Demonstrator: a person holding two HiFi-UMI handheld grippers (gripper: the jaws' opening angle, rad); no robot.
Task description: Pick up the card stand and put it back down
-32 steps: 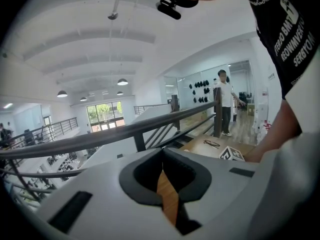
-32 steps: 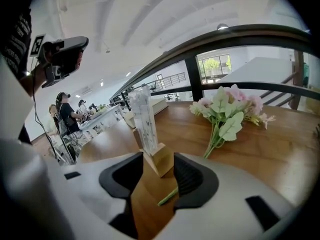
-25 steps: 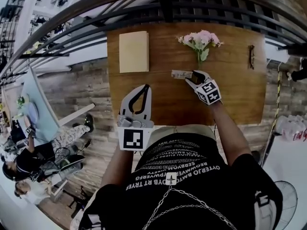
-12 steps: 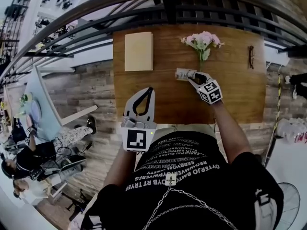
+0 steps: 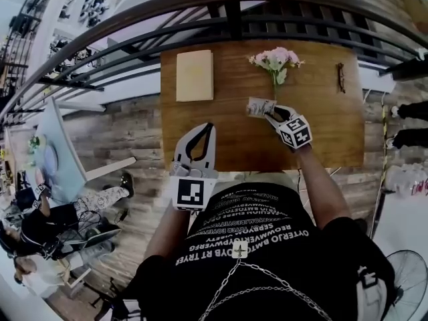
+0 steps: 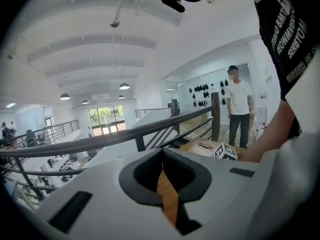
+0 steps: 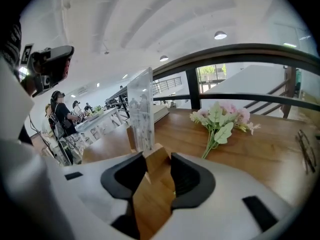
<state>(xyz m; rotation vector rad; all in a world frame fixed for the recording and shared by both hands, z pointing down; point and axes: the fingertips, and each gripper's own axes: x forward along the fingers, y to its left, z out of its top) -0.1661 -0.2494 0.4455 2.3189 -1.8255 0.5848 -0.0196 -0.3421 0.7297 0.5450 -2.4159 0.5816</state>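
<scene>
The card stand (image 5: 255,106), a clear upright panel (image 7: 141,111) on a wooden base, is near the middle of the wooden table (image 5: 234,149). My right gripper (image 5: 267,113) reaches it from the right. In the right gripper view the wooden base fills the gap between the dark pads (image 7: 186,171), so my right gripper (image 7: 157,157) is shut on it. My left gripper (image 5: 208,128) hovers at the table's near edge with its tips together and nothing in them. In the left gripper view my left gripper (image 6: 161,160) shows only table wood below the closed tips.
A bunch of pink flowers (image 5: 275,60) lies just behind the stand. A beige book (image 5: 194,75) lies at the back left, and a pair of glasses (image 5: 341,77) at the back right. A dark railing (image 5: 234,9) runs along the table's far side. A person (image 6: 239,104) stands beyond the table.
The right gripper's jaws have closed onto the card stand's base. The left gripper has stayed at the table's near edge.
</scene>
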